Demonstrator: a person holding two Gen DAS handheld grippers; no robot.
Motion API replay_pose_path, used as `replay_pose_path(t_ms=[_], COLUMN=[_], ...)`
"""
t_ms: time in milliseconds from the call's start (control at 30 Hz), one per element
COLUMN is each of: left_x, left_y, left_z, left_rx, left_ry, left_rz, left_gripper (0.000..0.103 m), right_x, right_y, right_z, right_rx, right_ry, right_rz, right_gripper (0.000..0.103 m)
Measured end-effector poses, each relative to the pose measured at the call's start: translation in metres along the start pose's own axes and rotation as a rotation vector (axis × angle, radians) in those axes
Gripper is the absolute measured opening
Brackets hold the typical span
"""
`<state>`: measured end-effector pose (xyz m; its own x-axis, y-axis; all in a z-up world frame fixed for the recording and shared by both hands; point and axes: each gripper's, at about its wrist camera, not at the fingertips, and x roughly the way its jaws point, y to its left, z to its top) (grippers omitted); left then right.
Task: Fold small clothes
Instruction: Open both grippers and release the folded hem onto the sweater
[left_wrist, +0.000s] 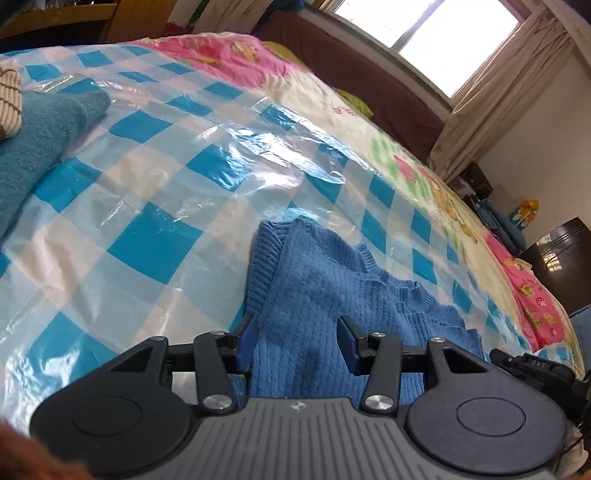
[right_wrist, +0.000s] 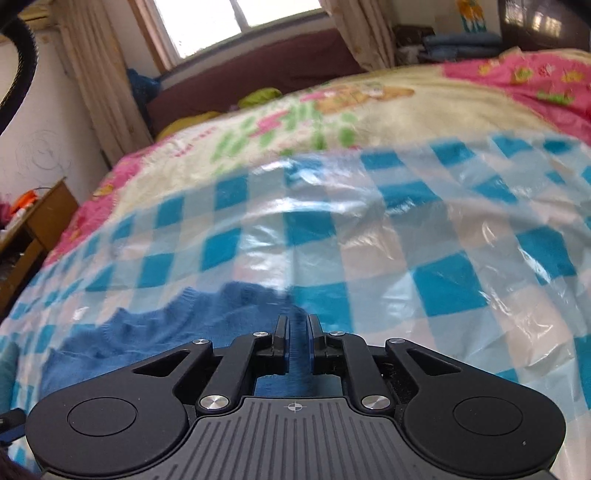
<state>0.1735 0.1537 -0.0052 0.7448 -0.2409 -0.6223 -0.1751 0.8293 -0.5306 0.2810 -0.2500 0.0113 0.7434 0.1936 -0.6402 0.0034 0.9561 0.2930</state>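
Note:
A blue knit sweater (left_wrist: 332, 280) lies on the blue-and-white checked plastic sheet (left_wrist: 155, 177) that covers the bed. My left gripper (left_wrist: 297, 326) is open, its fingers wide apart with the sweater's fabric between and under them. In the right wrist view the same sweater (right_wrist: 155, 332) lies at the lower left, and my right gripper (right_wrist: 297, 325) is shut on a fold of its edge, which runs up between the two fingers. The right gripper's body also shows at the far right of the left wrist view (left_wrist: 532, 363).
A teal folded garment (left_wrist: 40, 136) with a striped beige one (left_wrist: 9, 99) on it lies at the sheet's far left. A floral pink and cream blanket (right_wrist: 332, 110) covers the bed beyond the sheet. A wooden cabinet (right_wrist: 33, 229) stands left; a dark cabinet (left_wrist: 561, 251) right.

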Motion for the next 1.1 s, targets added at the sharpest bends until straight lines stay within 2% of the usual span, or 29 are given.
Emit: replay_pose_path(t_ms=[100,167,233,300,400,433,467,533,633,700,733,767,833,900,1033,1100], left_x=[0.005,0.011,0.015,0.012,0.002,-0.001,-0.004,-0.009,-0.009,-0.006,-0.003,-0.001,0.001,-0.001,-0.011,-0.013], left_y=[-0.007,-0.006,0.002,0.013,0.021,0.019,0.016,0.008,-0.002,-0.006,-0.007,-0.008,-0.006,-0.003,0.003,0.002], left_z=[-0.011,-0.016,-0.016,-0.013,-0.010,-0.010,-0.011,-0.014,-0.022,-0.030,-0.034,-0.036,-0.039,-0.038,-0.035,-0.036], left_rx=[0.049,0.073,0.062,0.036,-0.027,-0.024,-0.017,-0.004,-0.011,-0.003,0.006,0.010,0.011,0.004,-0.021,-0.014], left_ry=[0.020,0.021,0.015,-0.010,-0.036,-0.046,-0.055,-0.069,-0.080,-0.081,-0.078,-0.076,-0.083,-0.106,-0.167,-0.180], left_rz=[0.023,0.081,0.164,0.208,0.189,0.185,0.177,0.150,0.115,0.105,0.096,0.088,0.081,0.081,0.069,0.066], left_gripper=[0.050,0.050,0.050,0.050,0.049,0.049,0.049,0.049,0.050,0.050,0.050,0.050,0.050,0.050,0.050,0.050], right_x=[-0.007,-0.005,0.002,0.008,0.016,0.018,0.022,0.030,0.051,0.063,0.065,0.065,0.065,0.060,0.043,0.041], right_y=[0.023,0.041,0.059,0.075,0.101,0.110,0.119,0.131,0.135,0.133,0.133,0.134,0.134,0.136,0.139,0.137], right_z=[-0.006,-0.011,-0.016,-0.020,-0.024,-0.026,-0.028,-0.031,-0.035,-0.038,-0.039,-0.039,-0.037,-0.031,-0.012,-0.010], right_rx=[-0.046,-0.079,-0.111,-0.140,-0.167,-0.174,-0.183,-0.206,-0.218,-0.207,-0.211,-0.224,-0.222,-0.217,-0.156,-0.126], right_ry=[0.023,0.057,0.095,0.116,0.142,0.150,0.156,0.151,0.172,0.206,0.210,0.211,0.219,0.191,0.079,0.044], right_rz=[0.063,0.107,0.127,0.135,0.186,0.195,0.195,0.161,0.094,0.071,0.070,0.067,0.078,0.092,0.134,0.128], right_gripper=[0.012,0.013,0.013,0.014,0.014,0.016,0.023,0.034,0.035,0.035,0.030,0.016,0.008,0.006,0.005,0.005])
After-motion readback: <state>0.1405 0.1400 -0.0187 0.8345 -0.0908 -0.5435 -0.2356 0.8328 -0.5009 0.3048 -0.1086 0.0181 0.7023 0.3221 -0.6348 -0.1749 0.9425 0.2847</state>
